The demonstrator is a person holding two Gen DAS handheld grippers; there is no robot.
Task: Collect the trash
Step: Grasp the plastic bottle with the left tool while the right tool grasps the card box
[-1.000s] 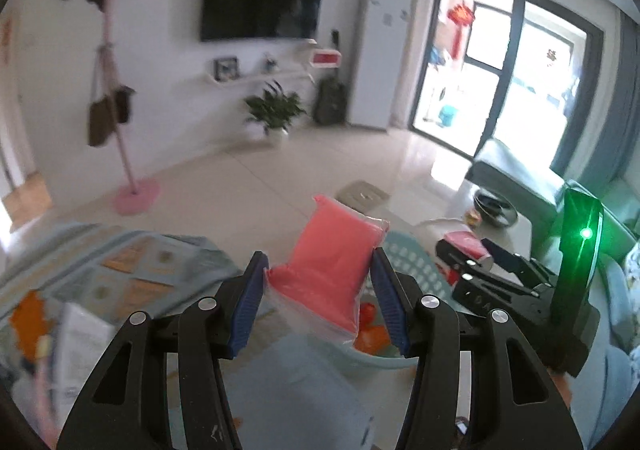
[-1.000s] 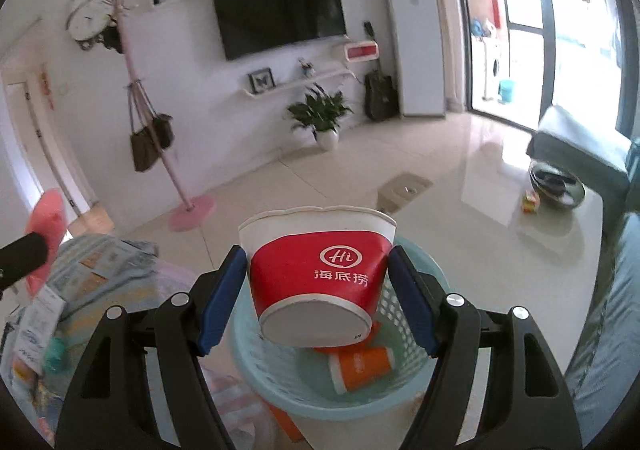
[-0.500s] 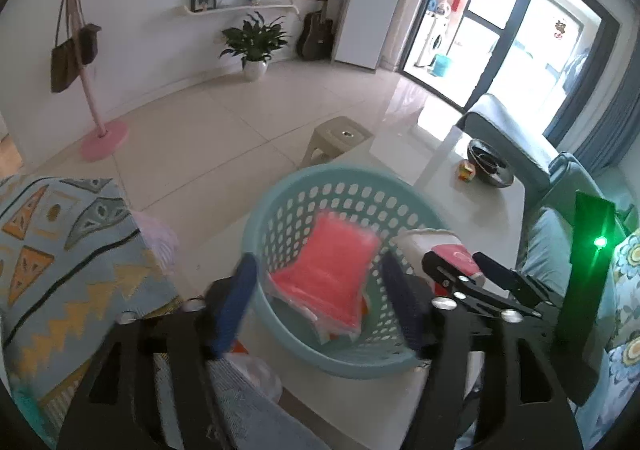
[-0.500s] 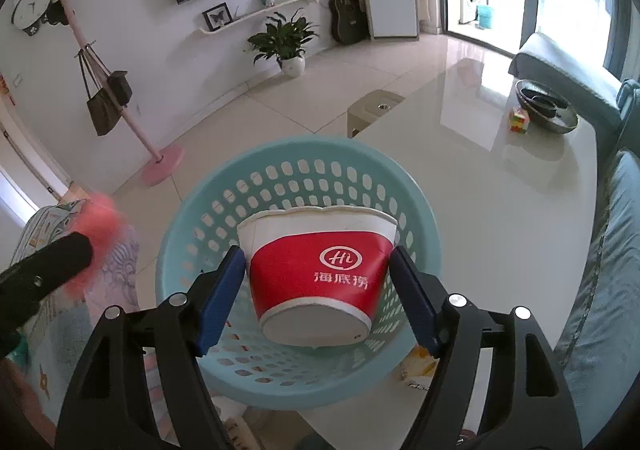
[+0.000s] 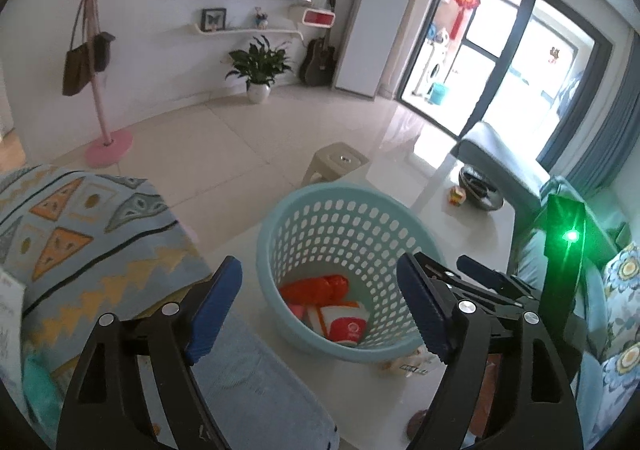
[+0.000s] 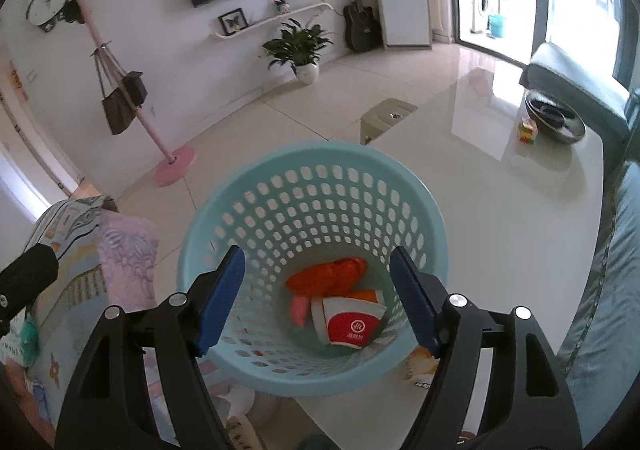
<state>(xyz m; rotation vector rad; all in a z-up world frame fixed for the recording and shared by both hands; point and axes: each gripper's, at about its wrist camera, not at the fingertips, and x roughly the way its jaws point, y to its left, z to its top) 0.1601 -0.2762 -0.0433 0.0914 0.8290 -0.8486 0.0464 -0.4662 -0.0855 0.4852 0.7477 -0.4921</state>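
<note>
A light blue perforated basket stands on the white table. In it lie a red paper cup on its side, a red-pink plastic pack and an orange cup. My left gripper hovers above the basket's near rim, its jaws opening with nothing between them. My right gripper hangs over the basket, open and empty, and its black body shows at the right of the left wrist view.
The glossy white table carries a dark bowl and a small colour cube at its far end. A beige stool stands beyond the basket. A patterned cloth lies left, a sofa right, and a wrapper beside the basket.
The left gripper let go of the red-pink pack and the right let go of the red cup; both now lie in the basket. Both grippers sank toward the basket.
</note>
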